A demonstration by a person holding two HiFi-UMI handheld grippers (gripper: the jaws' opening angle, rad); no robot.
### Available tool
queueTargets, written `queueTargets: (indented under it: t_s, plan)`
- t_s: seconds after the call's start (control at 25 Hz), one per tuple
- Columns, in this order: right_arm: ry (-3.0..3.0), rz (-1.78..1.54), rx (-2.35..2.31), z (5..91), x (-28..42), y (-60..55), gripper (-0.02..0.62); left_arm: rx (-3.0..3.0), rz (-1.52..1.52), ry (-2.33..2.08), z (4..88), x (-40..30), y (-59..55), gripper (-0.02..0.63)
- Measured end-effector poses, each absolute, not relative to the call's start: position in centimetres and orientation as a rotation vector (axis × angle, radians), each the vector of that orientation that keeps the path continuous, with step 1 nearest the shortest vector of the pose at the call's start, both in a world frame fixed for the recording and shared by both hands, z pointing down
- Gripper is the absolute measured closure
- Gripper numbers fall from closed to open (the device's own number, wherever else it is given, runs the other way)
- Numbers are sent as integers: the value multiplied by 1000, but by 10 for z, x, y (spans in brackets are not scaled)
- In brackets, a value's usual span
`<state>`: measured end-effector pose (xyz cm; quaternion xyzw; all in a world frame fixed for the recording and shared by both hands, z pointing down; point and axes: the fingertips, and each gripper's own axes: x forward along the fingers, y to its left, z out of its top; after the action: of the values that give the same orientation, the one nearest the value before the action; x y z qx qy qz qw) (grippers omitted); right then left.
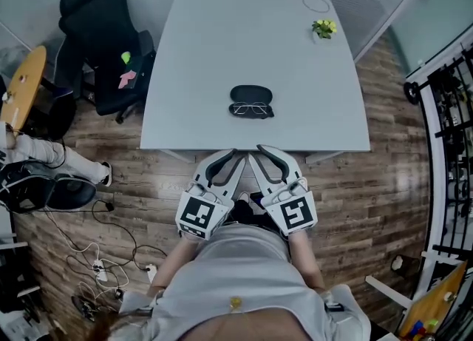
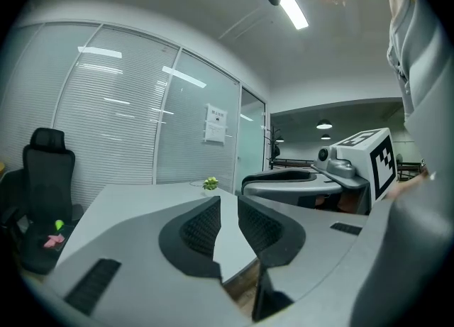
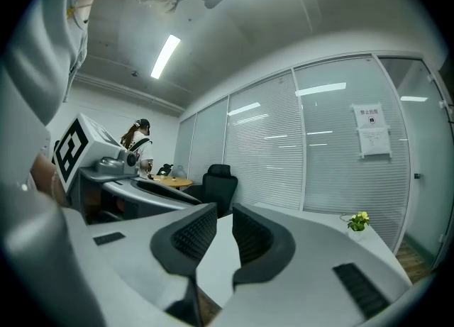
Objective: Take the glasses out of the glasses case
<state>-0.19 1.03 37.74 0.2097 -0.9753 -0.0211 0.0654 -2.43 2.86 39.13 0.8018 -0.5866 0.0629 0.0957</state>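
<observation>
We hold the left gripper and right gripper near our body, short of the table, jaws slightly apart and empty. The glasses lie just before the dark glasses case, so we judge them already out

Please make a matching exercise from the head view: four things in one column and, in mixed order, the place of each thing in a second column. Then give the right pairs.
Things
1. glasses case
2. glasses
3. potted plant
4. office chair

Places
A. on the floor, left of the table
B. at the far right corner of the table
C. near the middle of the table, a black oval
D. on the table, just at the near side of the case

Pairs: 1-C, 2-D, 3-B, 4-A
</observation>
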Motion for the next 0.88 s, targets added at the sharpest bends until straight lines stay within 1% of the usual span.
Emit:
queueTargets:
  t_s: [0.56, 0.88]
  plan:
    - [-2896, -50, 741, 385, 9, -34, 518, 2417, 194, -1669, 393, -20, -20, 518]
    - [-2854, -46, 830, 389, -1, -76, 518, 2483, 197, -1581, 394, -29, -67, 518]
